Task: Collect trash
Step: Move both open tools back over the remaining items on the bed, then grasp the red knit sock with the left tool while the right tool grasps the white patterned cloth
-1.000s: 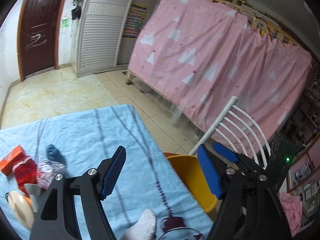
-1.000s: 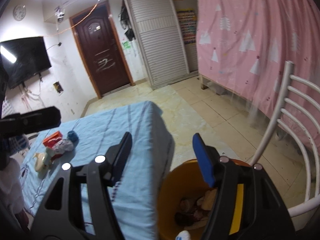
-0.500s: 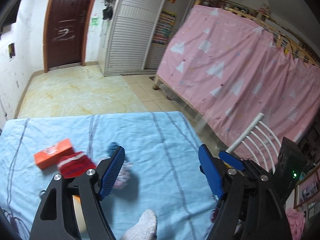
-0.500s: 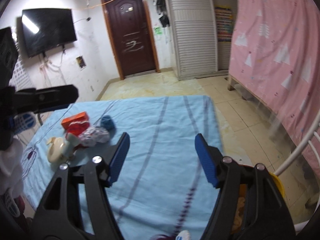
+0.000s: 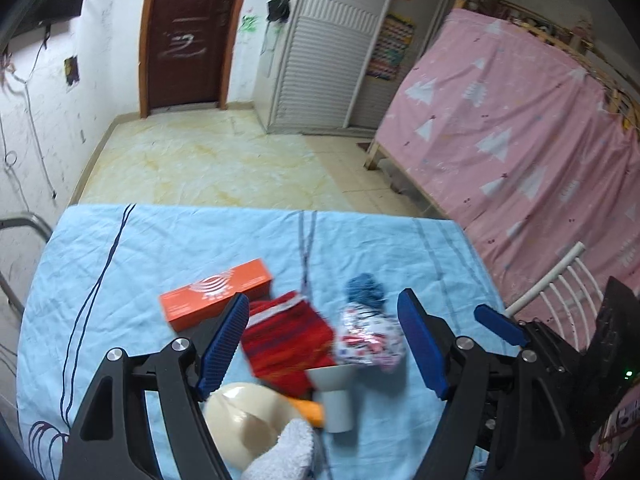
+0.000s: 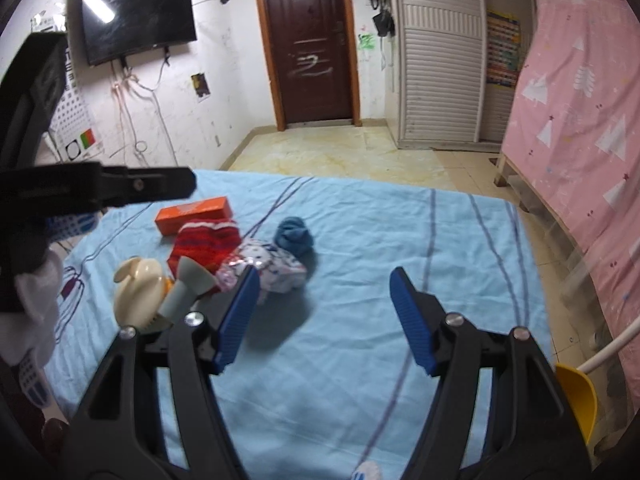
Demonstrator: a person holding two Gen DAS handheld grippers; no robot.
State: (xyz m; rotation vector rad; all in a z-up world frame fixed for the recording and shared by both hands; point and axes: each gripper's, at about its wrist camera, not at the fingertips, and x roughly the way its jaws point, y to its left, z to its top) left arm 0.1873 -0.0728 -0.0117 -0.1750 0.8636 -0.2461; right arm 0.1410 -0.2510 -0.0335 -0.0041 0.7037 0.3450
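A pile of items lies on the blue-clothed table [image 5: 160, 248]: an orange box [image 5: 216, 298], a red striped sock [image 5: 286, 338], a patterned white wrapper [image 5: 370, 338], a blue crumpled ball [image 5: 365, 289], a grey funnel-shaped piece [image 5: 334, 392] and a cream round object [image 5: 248, 420]. My left gripper [image 5: 324, 342] is open just above the pile, its jaws either side of the red sock and wrapper. My right gripper [image 6: 322, 314] is open and empty over bare cloth, right of the pile [image 6: 260, 260]. The yellow bin [image 6: 576, 396] shows at the table's right edge.
A white chair back [image 5: 560, 280] stands at the table's right side beside the bin. A pink curtain [image 5: 520, 140] hangs along the right. Tiled floor [image 5: 224, 160] lies beyond the table's far edge. A TV [image 6: 136, 8] is on the left wall.
Both grippers have swung left, away from the yellow bin and back over the table. The left one now hovers over the pile. Both stay open and empty.
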